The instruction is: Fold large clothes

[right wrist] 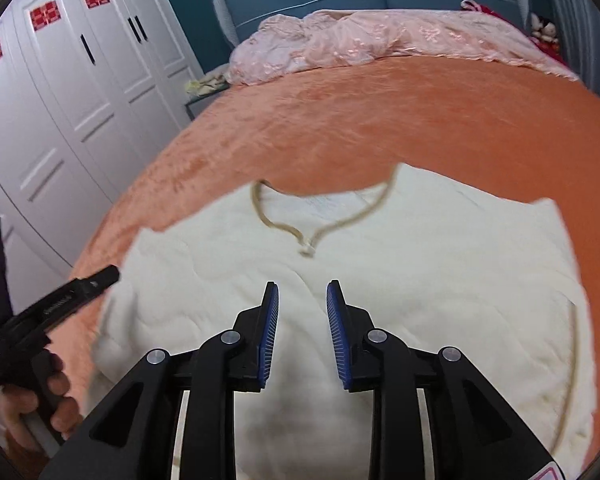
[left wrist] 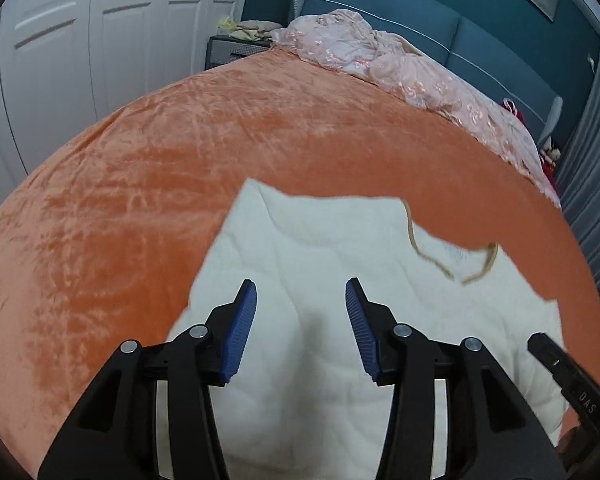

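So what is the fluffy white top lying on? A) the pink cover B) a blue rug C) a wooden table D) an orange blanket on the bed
D: the white top lies spread flat on the orange blanket that covers the bed, while the pink cover is bunched far off by the headboard.

A cream fleecy garment (right wrist: 420, 280) with tan-trimmed V-neck lies flat, sleeves folded in, on the orange bedspread (right wrist: 380, 120).

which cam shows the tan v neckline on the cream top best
The right wrist view: the tan V-neckline lies near the middle, its whole V visible on the cream garment. In the left wrist view it sits off to the right, smaller and partly cut off.
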{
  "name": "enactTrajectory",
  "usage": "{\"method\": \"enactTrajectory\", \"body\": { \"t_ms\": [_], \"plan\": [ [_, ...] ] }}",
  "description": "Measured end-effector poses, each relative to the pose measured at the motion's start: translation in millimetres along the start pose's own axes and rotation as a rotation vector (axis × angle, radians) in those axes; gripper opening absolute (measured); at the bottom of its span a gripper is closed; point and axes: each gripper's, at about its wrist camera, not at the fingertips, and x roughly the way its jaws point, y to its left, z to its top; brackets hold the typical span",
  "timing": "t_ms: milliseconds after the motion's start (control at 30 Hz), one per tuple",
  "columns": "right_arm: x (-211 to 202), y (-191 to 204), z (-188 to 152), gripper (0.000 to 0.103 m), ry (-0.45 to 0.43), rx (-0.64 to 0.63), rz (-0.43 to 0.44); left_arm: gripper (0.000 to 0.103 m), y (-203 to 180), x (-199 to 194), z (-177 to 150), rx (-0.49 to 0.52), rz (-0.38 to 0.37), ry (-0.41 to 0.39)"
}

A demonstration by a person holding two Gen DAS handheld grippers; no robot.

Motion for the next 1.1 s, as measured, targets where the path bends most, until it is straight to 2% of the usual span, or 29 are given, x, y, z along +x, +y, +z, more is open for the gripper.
{"method": "enactTrajectory", "body": {
  "t_ms": [33, 133, 200, 267, 333, 367, 400, 433, 467, 600, 733, 767, 833, 900, 967, 1000, 1033, 1100],
  "plan": [
    [19, 6, 15, 0.032, 0.022, 0.03, 0.049, 0.045, 3, 12, 16, -0.015, 0.004, 0.014],
    [76, 30, 48, 0.034, 0.093, 0.04, 0.094, 0.044, 12, 53, 45, -0.03, 0.038, 0.05],
    [115, 45, 61, 0.041, 0.142, 0.018, 0.085, 0.044, 22, 79, 49, -0.058, 0.065, 0.088],
    [147, 51, 66, 0.041, 0.186, 0.023, 0.059, 0.045, 33, 103, 44, -0.085, 0.077, 0.135],
    [170, 50, 63, 0.041, 0.232, 0.038, 0.055, 0.046, 40, 115, 35, -0.087, 0.092, 0.139],
    [180, 51, 58, 0.039, 0.251, 0.033, 0.046, 0.046, 43, 118, 31, -0.087, 0.09, 0.126],
    [184, 53, 54, 0.027, 0.249, 0.01, 0.031, 0.047, 44, 117, 28, -0.085, 0.086, 0.102],
    [184, 56, 51, 0.005, 0.225, -0.021, 0.008, 0.047, 43, 116, 25, -0.076, 0.09, 0.082],
    [182, 55, 47, 0.004, 0.203, -0.042, -0.025, 0.047, 41, 116, 23, -0.063, 0.1, 0.066],
    [182, 41, 39, 0.0, 0.159, -0.001, -0.023, 0.048, 35, 117, 18, -0.028, 0.131, 0.032],
    [182, 48, 39, 0.0, 0.142, -0.049, -0.087, 0.049, 29, 118, 18, 0.003, 0.169, 0.026],
    [176, 49, 41, 0.0, 0.122, -0.052, -0.106, 0.049, 26, 118, 18, 0.015, 0.185, 0.028],
    [149, 37, 45, 0.0, 0.04, -0.025, -0.235, 0.049, 22, 117, 20, 0.037, 0.22, 0.039],
    [111, 4, 48, 0.0, -0.012, 0.074, -0.191, 0.046, 12, 105, 25, 0.081, 0.265, 0.035],
    [70, -37, 48, 0.0, -0.055, 0.137, -0.198, 0.046, -5, 79, 29, 0.124, 0.227, -0.016],
    [54, -57, 48, 0.003, -0.071, 0.151, -0.214, 0.047, -17, 64, 31, 0.135, 0.164, -0.039],
    [42, -75, 48, 0.01, -0.073, 0.165, -0.233, 0.047, -33, 52, 34, 0.145, 0.095, -0.051],
    [30, -115, 47, 0.01, -0.046, 0.215, -0.264, 0.047, -75, 41, 37, 0.185, -0.036, -0.034]
  ]
}}
